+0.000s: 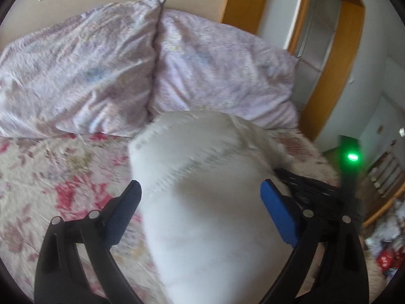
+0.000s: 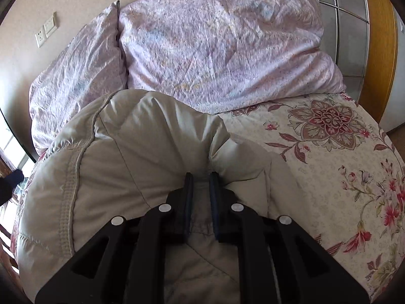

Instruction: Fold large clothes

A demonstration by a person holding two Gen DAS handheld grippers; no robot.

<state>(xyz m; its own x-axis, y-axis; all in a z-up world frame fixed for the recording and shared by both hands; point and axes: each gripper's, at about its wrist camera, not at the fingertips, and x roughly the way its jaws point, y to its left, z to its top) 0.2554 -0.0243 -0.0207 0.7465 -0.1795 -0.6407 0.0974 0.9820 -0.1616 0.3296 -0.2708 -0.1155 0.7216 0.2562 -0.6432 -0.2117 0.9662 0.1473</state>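
Padded jacket [image 2: 141,167], pale grey-white and quilted, lies on the bed, bunched up close to both cameras. Its lower part is cut off by the frame edges, so the full shape cannot be told. The right gripper [image 2: 201,177] has its fingers clamped together on a fold of the fabric. In the blurred left view, the left gripper [image 1: 200,190] holds its fingers wide apart with the jacket between them; they seem not to press it. Farther, the flowered bedsheet [image 2: 329,167] shows, then a crumpled lilac duvet [image 2: 215,50] against the wall.
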